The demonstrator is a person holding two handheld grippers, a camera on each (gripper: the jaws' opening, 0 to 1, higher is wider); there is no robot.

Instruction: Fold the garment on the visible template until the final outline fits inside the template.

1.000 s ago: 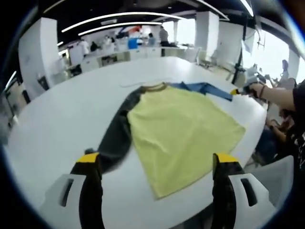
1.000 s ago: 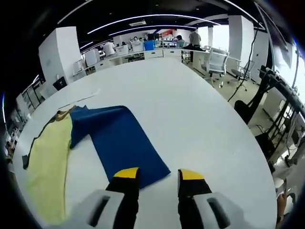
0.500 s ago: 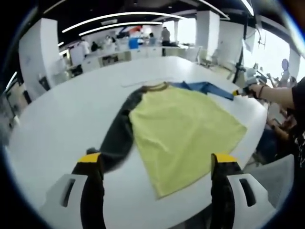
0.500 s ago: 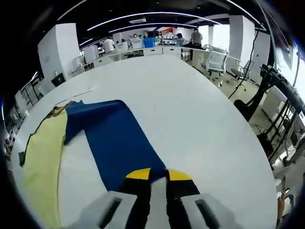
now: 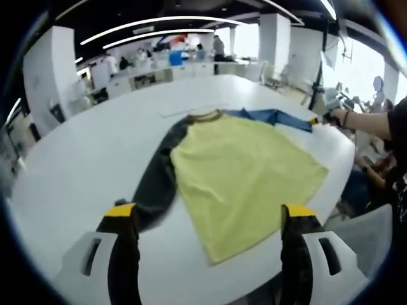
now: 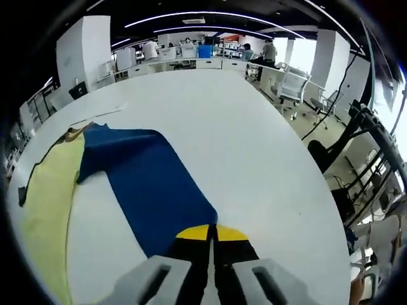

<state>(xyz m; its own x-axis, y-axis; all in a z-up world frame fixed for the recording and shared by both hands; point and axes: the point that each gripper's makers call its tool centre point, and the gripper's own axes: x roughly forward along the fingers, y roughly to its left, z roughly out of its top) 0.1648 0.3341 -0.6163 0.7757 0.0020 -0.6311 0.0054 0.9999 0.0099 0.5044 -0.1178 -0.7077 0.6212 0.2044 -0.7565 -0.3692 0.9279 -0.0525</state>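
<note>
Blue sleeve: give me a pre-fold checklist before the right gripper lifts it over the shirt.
1. Right gripper shut on the blue sleeve cuff: ok, jaws are together at the cuff edge.
2. Cloth actually caught between the tips: cannot tell.
3. Left gripper open and off the cloth: ok, it is above the table near the dark sleeve.
4. Yellow body lying flat: ok.
5. Template outline on the table: cannot tell.
6. Whole garment on the table: ok.
</note>
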